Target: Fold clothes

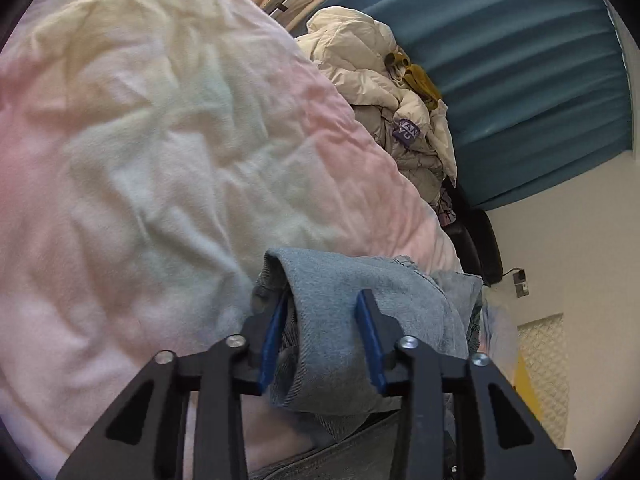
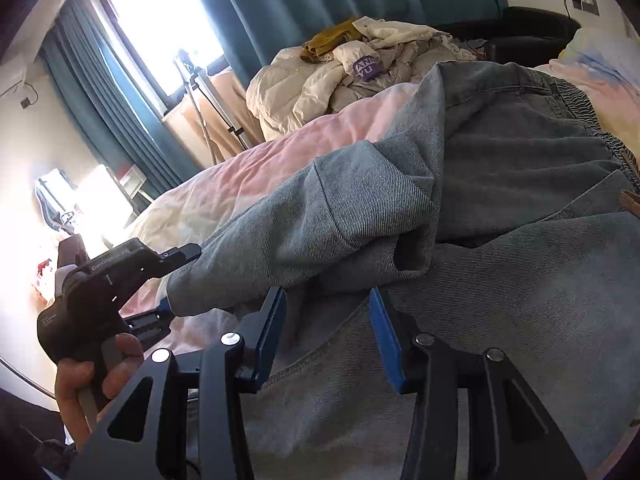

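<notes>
Left gripper clamps folded jeans leg over pink duvet; right gripper wide apart, empty, above jeans.

Left gripper: matte black linkage arms with triangular cut-outs, four round silver screw heads at the pivots, flat blue pads on the inner faces of both fingers. Right gripper: same build, black links, silver screws, blue pads. Seen from the right wrist camera, left gripper body is black moulded plastic with small white lettering and tick marks, a whitish part at the rear, grey trigger bar under the left hand. Dark sleeve edge at bottom-left corner.
</notes>
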`<state>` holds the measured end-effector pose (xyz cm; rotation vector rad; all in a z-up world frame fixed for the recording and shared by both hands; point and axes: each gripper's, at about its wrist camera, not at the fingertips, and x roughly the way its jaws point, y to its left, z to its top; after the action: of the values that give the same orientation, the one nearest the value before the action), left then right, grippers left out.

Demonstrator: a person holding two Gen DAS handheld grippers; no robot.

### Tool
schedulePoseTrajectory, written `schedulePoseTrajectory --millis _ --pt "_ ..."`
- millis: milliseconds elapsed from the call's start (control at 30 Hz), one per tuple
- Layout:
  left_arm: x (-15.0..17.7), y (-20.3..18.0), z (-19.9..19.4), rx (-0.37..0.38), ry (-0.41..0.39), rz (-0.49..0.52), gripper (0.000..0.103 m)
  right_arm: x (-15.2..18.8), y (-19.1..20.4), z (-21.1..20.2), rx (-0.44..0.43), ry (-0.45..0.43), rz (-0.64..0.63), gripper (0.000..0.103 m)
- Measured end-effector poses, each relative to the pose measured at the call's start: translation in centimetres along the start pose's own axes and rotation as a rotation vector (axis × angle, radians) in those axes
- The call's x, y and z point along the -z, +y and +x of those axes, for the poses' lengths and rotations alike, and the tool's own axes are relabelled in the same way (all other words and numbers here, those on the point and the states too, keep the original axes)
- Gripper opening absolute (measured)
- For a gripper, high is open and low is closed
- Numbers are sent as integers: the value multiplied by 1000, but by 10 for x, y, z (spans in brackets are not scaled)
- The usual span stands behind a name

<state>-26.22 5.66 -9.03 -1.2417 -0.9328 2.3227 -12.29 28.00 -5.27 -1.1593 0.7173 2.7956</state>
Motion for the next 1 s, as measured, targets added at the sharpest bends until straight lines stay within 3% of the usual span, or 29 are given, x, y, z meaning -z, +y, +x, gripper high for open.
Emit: schedulePoseTrajectory --millis 33,100,367,533,867,1000 --pt "2 -8 -6 3 -29 44 12 0 -1 3 -2 1 5 44" --pt "0 -23 -19 2 -70 87 6 0 -6 8 -14 3 30 44" --pt "-23 -75 -102 33 -262 123 4 -3 -14 -11 -9 -100 65 44" --pt "-39 -85 -173 -53 -444 112 4 -1 -16 -18 -9 -113 73 44" --pt "-81 -38 -267 -188 -632 -19 4 9 -8 -14 8 -85 36 44" --pt "-93 -3 -288 -256 -680 -144 3 10 -8 -9 12 -71 33 44"
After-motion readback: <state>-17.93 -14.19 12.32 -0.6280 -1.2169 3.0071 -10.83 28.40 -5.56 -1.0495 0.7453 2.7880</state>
